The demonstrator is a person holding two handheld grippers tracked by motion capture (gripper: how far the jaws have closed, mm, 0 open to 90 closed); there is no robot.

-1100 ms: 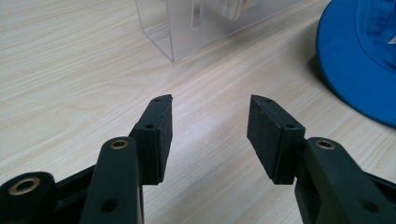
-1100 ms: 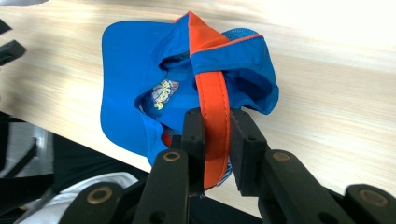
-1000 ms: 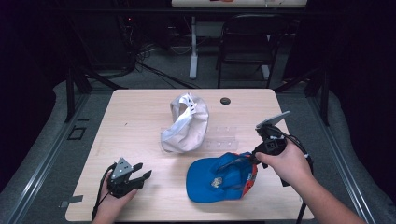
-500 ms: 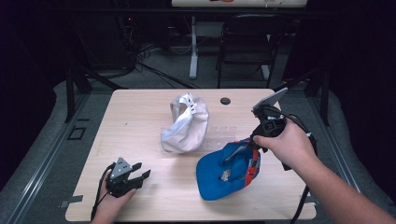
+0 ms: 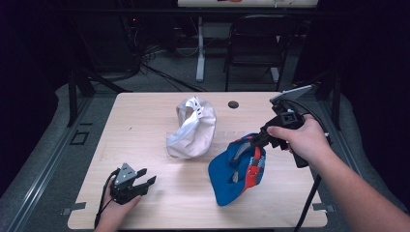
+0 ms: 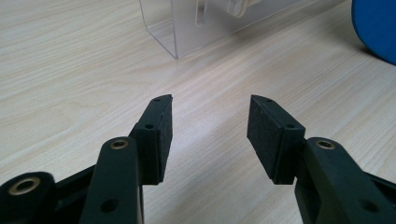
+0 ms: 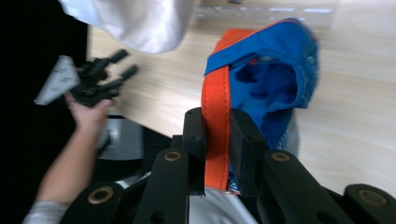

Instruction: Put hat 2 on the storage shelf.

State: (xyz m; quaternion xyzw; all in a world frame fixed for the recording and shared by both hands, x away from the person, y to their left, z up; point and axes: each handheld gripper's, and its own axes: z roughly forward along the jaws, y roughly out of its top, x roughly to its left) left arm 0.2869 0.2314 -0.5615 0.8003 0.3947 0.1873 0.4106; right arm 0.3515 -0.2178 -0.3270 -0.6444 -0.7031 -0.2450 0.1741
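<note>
A blue cap (image 5: 235, 171) with an orange-red band hangs tilted above the table's right half, its lower edge near the wood. My right gripper (image 5: 251, 142) is shut on the cap's orange band (image 7: 215, 126), which runs between its jaws. A white cap (image 5: 193, 128) lies at the table's middle on a clear plastic stand (image 6: 205, 23). My left gripper (image 5: 145, 180) rests low at the front left, open, with bare wood between its pads (image 6: 156, 135).
A small dark round disc (image 5: 233, 104) sits on the table (image 5: 145, 121) near its far edge. A chair and a table leg stand on the floor beyond. A corner of the blue cap (image 6: 376, 28) appears at the upper right of the left gripper view.
My right gripper has lifted the blue cap off the table and tipped it up on edge, moving slightly up and right. The left gripper has stayed put.
</note>
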